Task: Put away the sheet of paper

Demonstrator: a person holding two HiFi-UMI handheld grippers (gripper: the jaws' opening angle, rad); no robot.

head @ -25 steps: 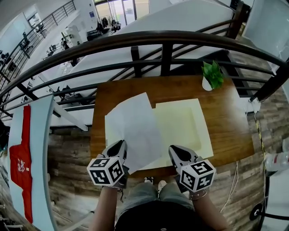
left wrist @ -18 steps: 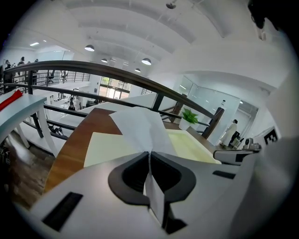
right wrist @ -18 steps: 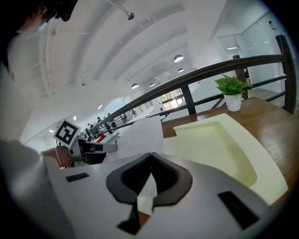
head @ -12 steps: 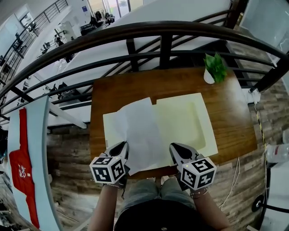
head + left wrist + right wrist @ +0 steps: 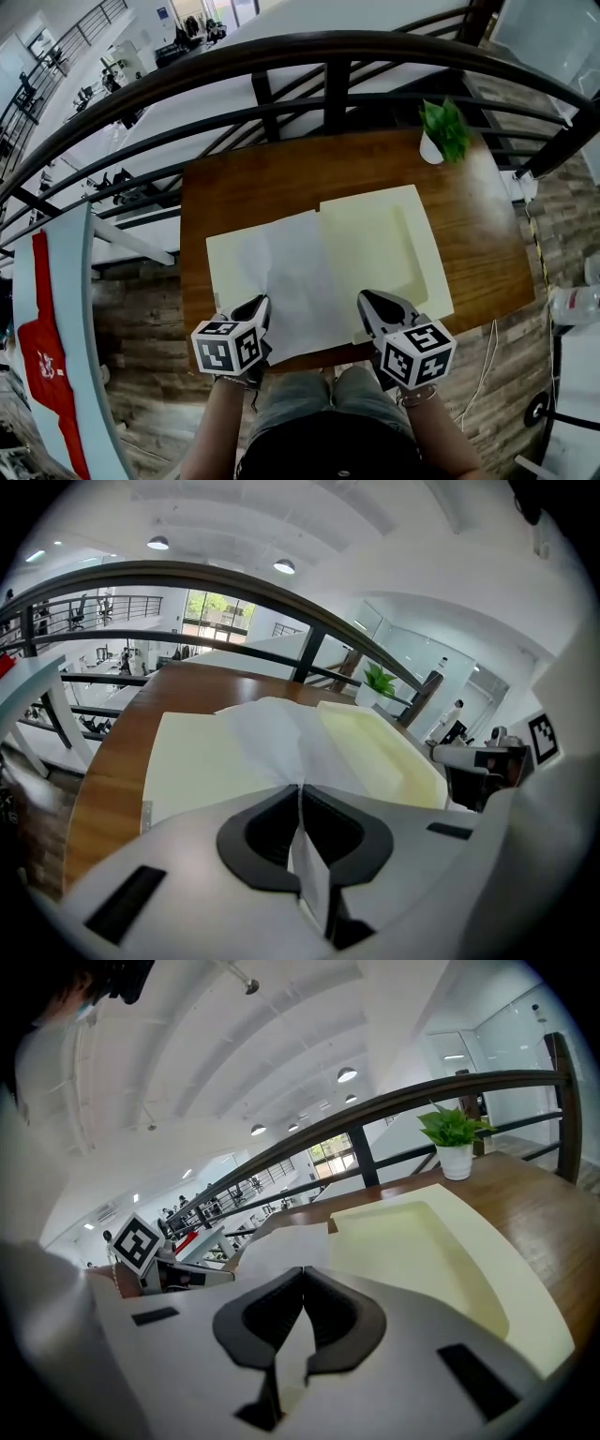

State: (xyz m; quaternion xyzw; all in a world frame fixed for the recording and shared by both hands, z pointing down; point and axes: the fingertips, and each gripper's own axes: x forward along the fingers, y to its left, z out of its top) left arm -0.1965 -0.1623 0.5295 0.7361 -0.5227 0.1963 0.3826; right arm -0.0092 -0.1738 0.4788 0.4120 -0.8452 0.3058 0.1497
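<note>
A white sheet of paper point(image 5: 295, 281) lies over the left half and middle of an open cream folder point(image 5: 375, 244) on the wooden table point(image 5: 244, 187). My left gripper point(image 5: 255, 305) is at the sheet's near left edge, shut on it. In the left gripper view the paper point(image 5: 281, 733) runs out from between the closed jaws of the left gripper point(image 5: 300, 794) over the folder point(image 5: 187, 761). My right gripper point(image 5: 367, 300) is at the near right corner. The right gripper point(image 5: 302, 1274) is shut, with a strip of paper point(image 5: 281, 1251) pinched in its jaws.
A small potted plant point(image 5: 441, 131) stands at the table's far right corner. A dark metal railing point(image 5: 328, 56) runs along the far side of the table. The person's knees are at the table's near edge.
The sheet was raised and tilted above the folder; it has come down and now lies nearly flat on it. Both grippers have stayed shut on its near edge.
</note>
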